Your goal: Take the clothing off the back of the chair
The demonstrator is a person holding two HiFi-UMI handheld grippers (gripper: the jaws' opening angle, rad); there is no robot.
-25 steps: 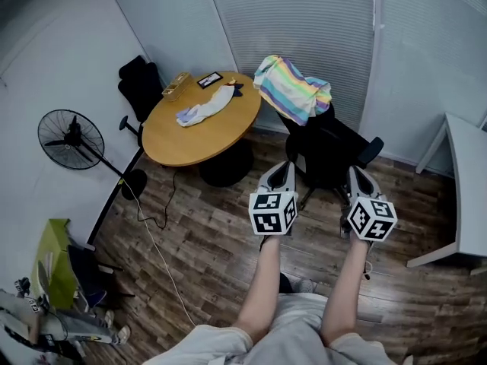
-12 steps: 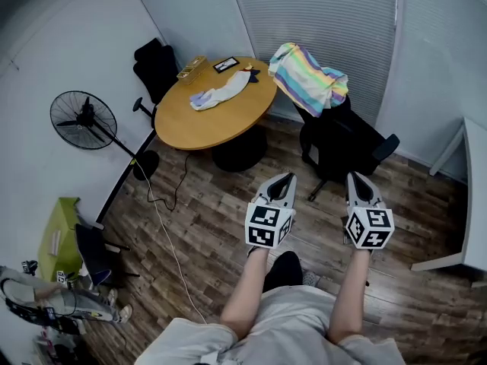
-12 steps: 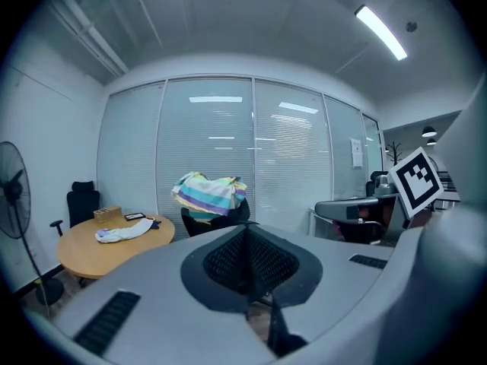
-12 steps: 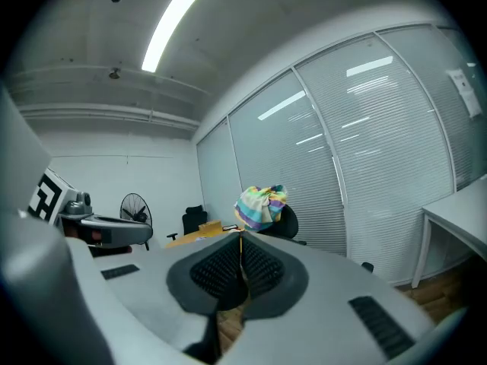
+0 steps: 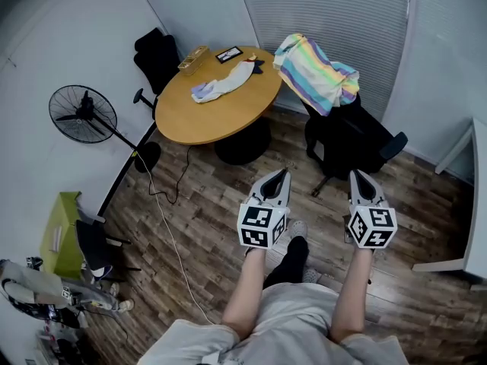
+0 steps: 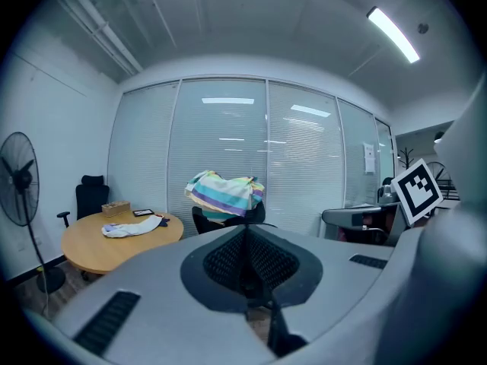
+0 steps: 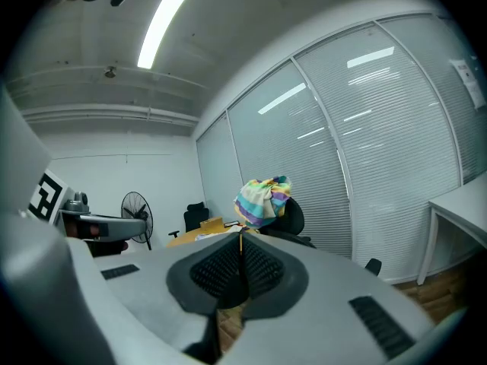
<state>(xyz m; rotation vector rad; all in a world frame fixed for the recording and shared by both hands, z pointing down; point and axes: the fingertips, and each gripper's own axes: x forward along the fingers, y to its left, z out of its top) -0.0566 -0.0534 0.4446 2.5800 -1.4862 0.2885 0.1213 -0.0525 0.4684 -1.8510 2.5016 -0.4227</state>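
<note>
You're at the approach step: your left tool [image 5: 282, 173] and right tool [image 5: 358, 176] are clenched empty, well apart from the clothing [image 5: 316, 73] draped over the chair [image 5: 351, 139] by the bench [image 5: 205, 120], so next walk closer and open a tool.

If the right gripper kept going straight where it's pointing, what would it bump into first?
Probably the black chair, the one with the striped clothing on its back. The right gripper, jaws shut, points at it across the wooden floor, though depth is hard to judge.
</note>
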